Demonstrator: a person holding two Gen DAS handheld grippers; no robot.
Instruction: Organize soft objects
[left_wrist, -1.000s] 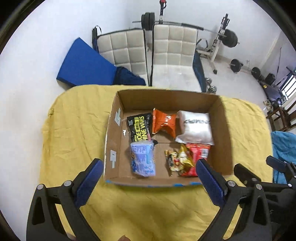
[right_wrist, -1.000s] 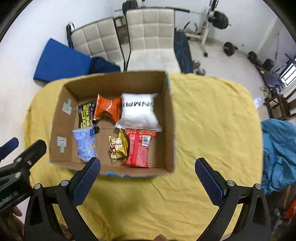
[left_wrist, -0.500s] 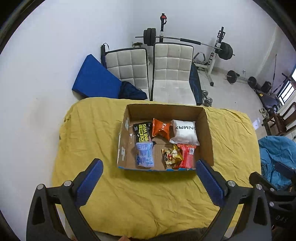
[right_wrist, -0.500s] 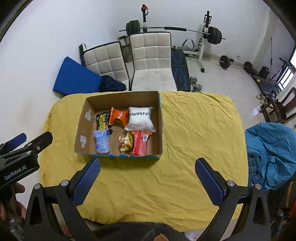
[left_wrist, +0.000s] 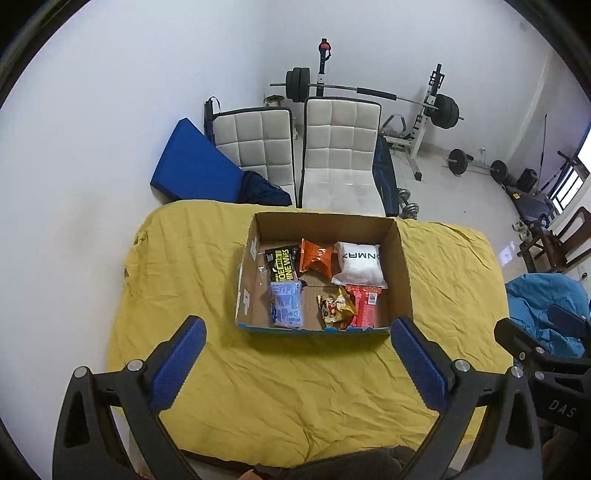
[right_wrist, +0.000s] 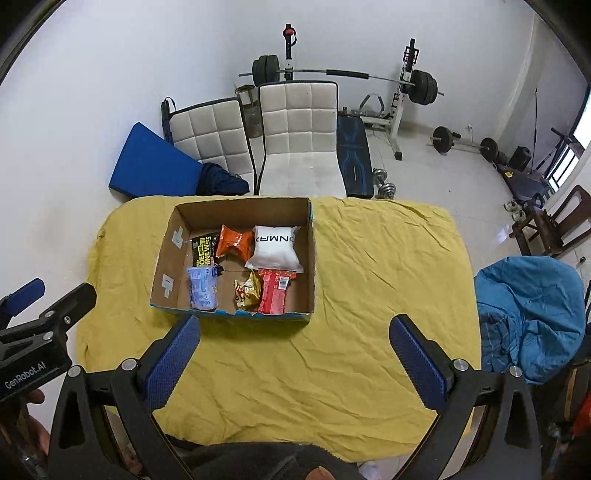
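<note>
Both sets of tongs spread wide and empty: left tongs (left_wrist: 297, 332) above the near part of the yellow-clothed worktop (left_wrist: 192, 280), right tongs (right_wrist: 295, 328) likewise, neither touching anything. Nothing between either pair and the cardboard box (right_wrist: 312, 258), only bare wrinkled cloth.

Box toward the far edge of the worktop, left of its middle, open on top, with six soft packets inside:
- white pillow pack (right_wrist: 276, 249) in the far right corner
- orange snack bag (right_wrist: 233, 242) just beside it on the left
- black-and-yellow packet (right_wrist: 204, 252) further left, near the left wall
- pale blue packet (right_wrist: 202, 288) in the near left part
- gold snack bag (right_wrist: 247, 291) mid-front, touching the red packet (right_wrist: 274, 290) on its right

Beyond the far edge: two white padded chairs (left_wrist: 340, 147), blue mat (left_wrist: 194, 170) leaning at the wall, barbell rack (right_wrist: 402, 85). Off the right edge, a blue bundle of cloth (right_wrist: 532, 306).
</note>
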